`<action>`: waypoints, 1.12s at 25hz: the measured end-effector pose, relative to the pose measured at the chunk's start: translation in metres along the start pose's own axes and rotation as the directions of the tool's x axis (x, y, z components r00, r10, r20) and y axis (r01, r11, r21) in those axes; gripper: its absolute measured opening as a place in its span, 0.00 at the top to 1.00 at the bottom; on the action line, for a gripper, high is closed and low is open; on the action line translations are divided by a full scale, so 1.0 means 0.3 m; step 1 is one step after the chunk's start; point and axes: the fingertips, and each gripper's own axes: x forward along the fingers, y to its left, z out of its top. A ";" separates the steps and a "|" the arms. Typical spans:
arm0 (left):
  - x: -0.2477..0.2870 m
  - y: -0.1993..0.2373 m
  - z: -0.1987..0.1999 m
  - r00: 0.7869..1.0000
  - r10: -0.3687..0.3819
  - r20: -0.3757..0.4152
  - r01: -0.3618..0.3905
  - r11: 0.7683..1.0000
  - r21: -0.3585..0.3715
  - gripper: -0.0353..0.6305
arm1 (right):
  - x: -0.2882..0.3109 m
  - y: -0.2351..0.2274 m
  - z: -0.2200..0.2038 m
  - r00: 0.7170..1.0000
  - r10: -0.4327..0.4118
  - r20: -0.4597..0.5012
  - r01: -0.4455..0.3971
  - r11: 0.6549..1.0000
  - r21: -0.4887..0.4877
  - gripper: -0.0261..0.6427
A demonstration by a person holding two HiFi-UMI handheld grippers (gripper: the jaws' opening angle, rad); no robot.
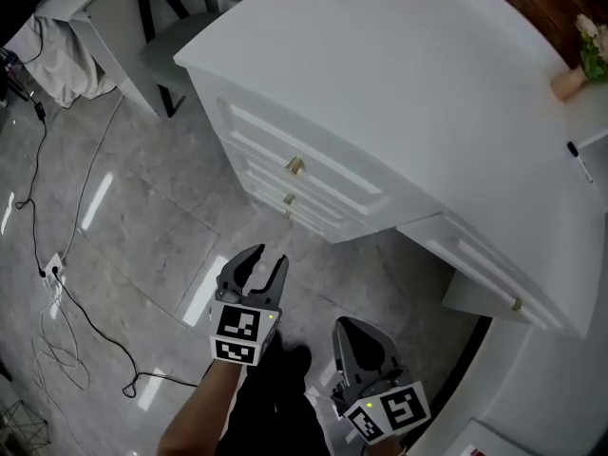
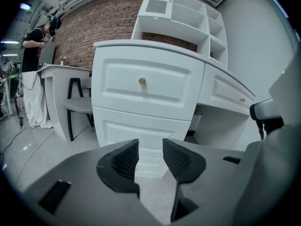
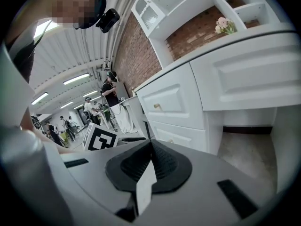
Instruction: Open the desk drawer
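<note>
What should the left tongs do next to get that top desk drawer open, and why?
Probably raise the left tongs toward the gold knob on the top drawer: their jaws stand apart and empty, the knob sits above and ahead of them, and the drawer looks shut.

You stand on a glossy grey floor [image 1: 142, 207] that throws back pale streaks of light. Black cables [image 1: 85, 316] trail across it to a small white box [image 1: 52, 269]. A red brick wall [image 2: 94, 36] runs behind the furniture, and a plain pale wall [image 2: 254, 46] stands to the right. Before the brick sits a white counter [image 2: 61, 72] with a black-framed chair [image 2: 77, 105] just beside it and a white cloth [image 1: 57, 65] hanging off its end. Long strip lights [image 3: 77, 79] line the ceiling, all lit.
</note>
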 end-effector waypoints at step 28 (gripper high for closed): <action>0.550 0.178 -0.170 0.997 0.073 -0.041 -0.074 0.997 -0.036 0.71 | 0.215 -0.213 -0.201 0.999 0.032 -0.009 -0.032 0.999 -0.043 0.95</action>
